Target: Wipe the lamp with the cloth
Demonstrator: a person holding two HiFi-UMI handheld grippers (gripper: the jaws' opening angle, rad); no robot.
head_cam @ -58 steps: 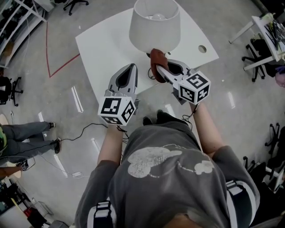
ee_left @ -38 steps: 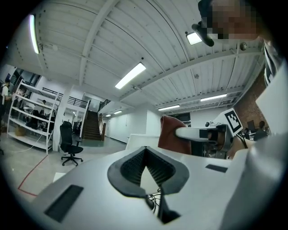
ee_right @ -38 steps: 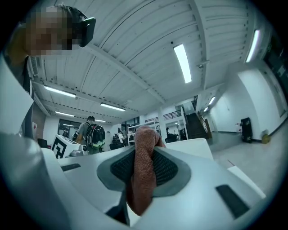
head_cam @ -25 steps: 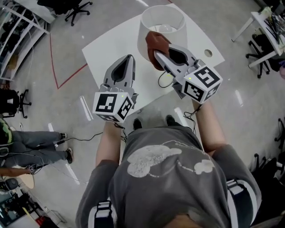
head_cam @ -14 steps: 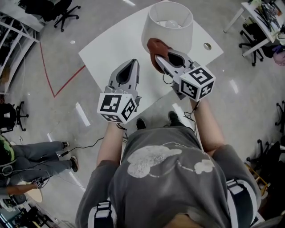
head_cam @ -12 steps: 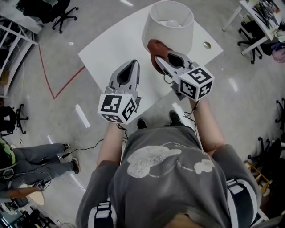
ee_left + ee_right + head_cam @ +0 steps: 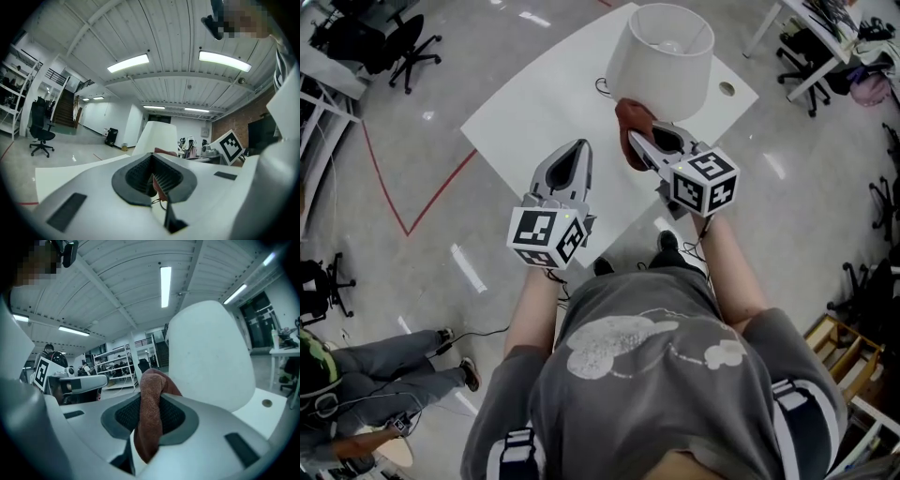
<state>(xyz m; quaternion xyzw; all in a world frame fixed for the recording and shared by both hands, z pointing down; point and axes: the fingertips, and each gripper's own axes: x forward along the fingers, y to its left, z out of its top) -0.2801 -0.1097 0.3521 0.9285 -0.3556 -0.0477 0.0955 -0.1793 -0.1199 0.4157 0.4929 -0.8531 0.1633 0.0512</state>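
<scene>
A white lamp (image 7: 659,58) with a conical shade stands on the white table (image 7: 544,103); its bulb shows through the open top. My right gripper (image 7: 639,141) is shut on a reddish-brown cloth (image 7: 630,126), held just below the shade's near side. In the right gripper view the cloth (image 7: 151,416) is pinched between the jaws, with the shade (image 7: 208,355) close behind. My left gripper (image 7: 569,161) hovers over the table to the left, jaws together and nothing in them. In the left gripper view the lamp (image 7: 159,137) stands ahead.
A black cable (image 7: 602,86) runs from the lamp across the table, and a round hole (image 7: 727,89) sits near the table's right corner. Office chairs (image 7: 370,42) and desks (image 7: 811,23) stand on the grey floor around. A person's legs (image 7: 389,382) show at lower left.
The cloth in my right gripper has come down from high on the shade's side to just below its lower rim. My left gripper has stayed over the table.
</scene>
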